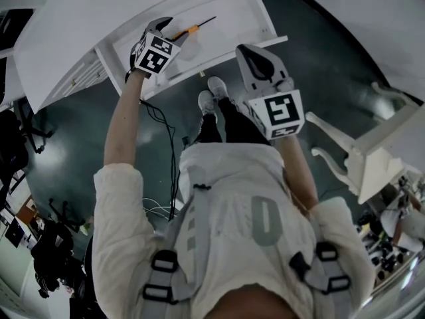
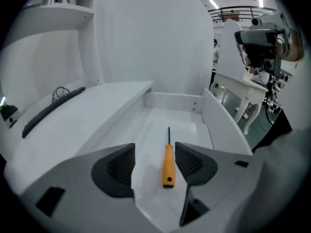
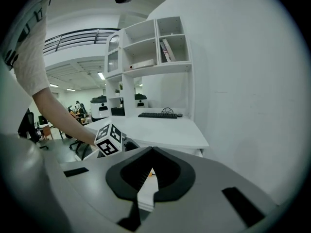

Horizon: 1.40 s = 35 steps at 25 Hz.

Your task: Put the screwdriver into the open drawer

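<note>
- My left gripper hangs over the open white drawer, tilted down into it, and its dark ribbed jaws stand wide apart with neither pad touching anything.
- The screwdriver with the orange handle and thin black shaft lies flat on the drawer floor. In the left gripper view it sits in the gap between the jaws, closer to the right one, with its handle at the near end and its tip pointing to the drawer's far wall.
- The screwdriver rests roughly along the middle of the drawer, apart from both side walls.
- My right gripper has its jaws drawn together so the tips meet, and nothing is clamped between them.
- In the head view the right gripper sits just near of the drawer's front edge, to the right of the left gripper and above the person's white shoes.
- The right gripper view shows the left gripper's marker cube low at the left, beside the white desk top.
- A black keyboard lies at the far end of the desk top, under the white shelf unit.
- A white table with curved legs stands well to the right on the dark green floor.
</note>
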Each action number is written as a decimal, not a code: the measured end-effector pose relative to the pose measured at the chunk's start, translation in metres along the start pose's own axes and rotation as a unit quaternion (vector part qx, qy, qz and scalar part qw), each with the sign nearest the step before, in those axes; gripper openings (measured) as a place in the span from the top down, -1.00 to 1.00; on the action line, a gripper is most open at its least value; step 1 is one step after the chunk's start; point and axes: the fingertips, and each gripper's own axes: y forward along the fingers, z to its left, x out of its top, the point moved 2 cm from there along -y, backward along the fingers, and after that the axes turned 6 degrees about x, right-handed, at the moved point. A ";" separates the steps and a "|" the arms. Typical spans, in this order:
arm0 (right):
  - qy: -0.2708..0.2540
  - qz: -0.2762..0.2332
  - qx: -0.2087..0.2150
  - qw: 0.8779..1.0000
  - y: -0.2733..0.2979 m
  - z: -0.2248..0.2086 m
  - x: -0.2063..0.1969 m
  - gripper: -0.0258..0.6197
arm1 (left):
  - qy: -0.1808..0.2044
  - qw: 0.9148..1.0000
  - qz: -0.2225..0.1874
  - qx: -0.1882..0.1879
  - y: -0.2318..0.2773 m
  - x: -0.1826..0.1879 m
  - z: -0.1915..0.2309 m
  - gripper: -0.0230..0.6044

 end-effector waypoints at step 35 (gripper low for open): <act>-0.108 -0.161 0.109 0.975 -0.008 0.076 0.141 0.91 | -0.163 0.774 -0.444 0.421 -0.410 0.144 -0.005 0.91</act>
